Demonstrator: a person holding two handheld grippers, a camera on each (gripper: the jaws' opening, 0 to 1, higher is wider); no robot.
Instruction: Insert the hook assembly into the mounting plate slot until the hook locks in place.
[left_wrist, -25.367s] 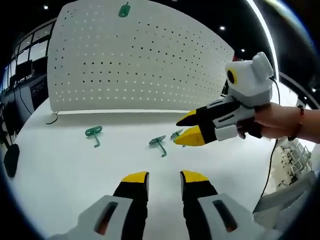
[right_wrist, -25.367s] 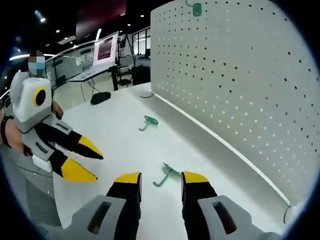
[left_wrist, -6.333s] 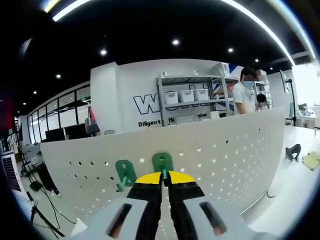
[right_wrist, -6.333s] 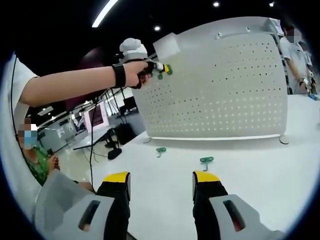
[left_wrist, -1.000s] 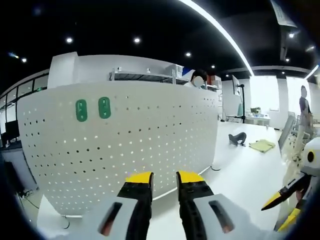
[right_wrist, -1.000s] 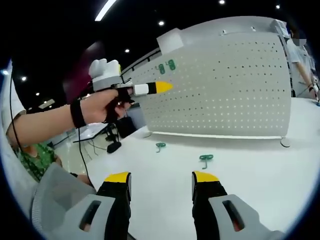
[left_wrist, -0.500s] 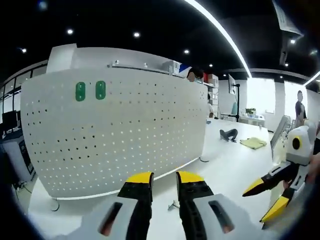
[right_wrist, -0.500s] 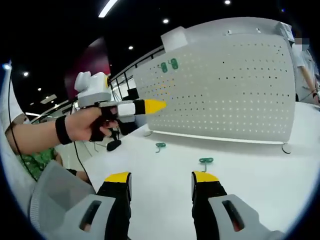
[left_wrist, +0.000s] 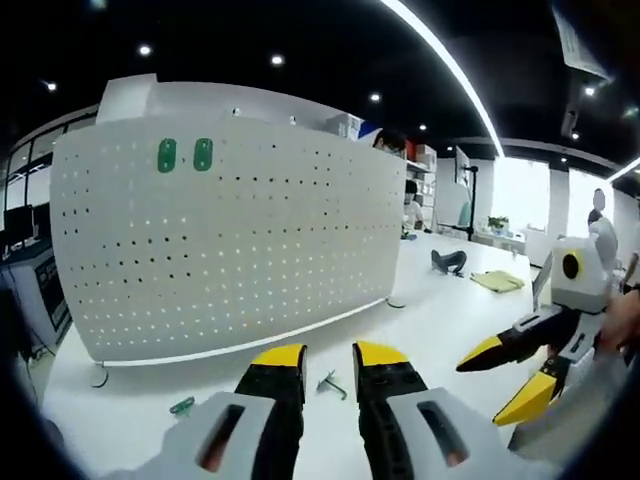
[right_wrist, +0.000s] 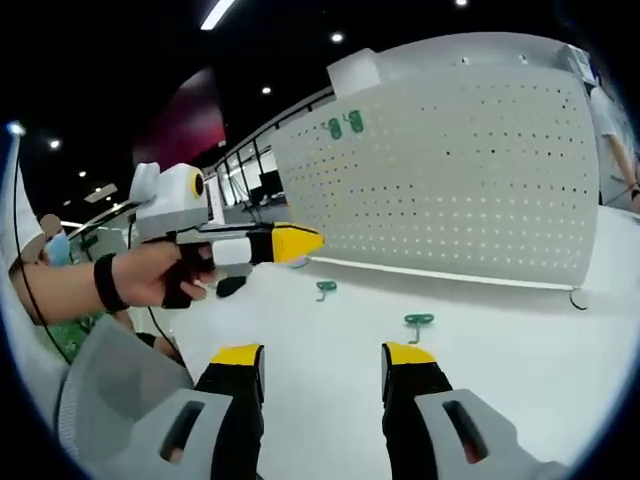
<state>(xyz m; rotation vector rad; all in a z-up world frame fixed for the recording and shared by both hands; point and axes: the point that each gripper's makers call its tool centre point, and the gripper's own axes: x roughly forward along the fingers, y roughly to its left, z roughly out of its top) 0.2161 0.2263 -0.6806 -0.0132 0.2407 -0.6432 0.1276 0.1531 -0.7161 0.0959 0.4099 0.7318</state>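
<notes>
2 green hooks (left_wrist: 185, 155) already sit side by side near the top edge of the pegboard (left_wrist: 230, 250). 2 loose hooks lie on the counter (right_wrist: 330, 370), toward its pegboard edge: 1 (right_wrist: 419, 322) lies ahead of my right gripper (right_wrist: 322, 360), with its stem running back toward my fingers, the other (right_wrist: 324, 288) farther off. My right fingers (right_wrist: 238, 362) stand wide apart, empty. My left gripper (left_wrist: 328, 358) is nearly closed, holding nothing. I judge the right gripper nearer the next hook.
</notes>
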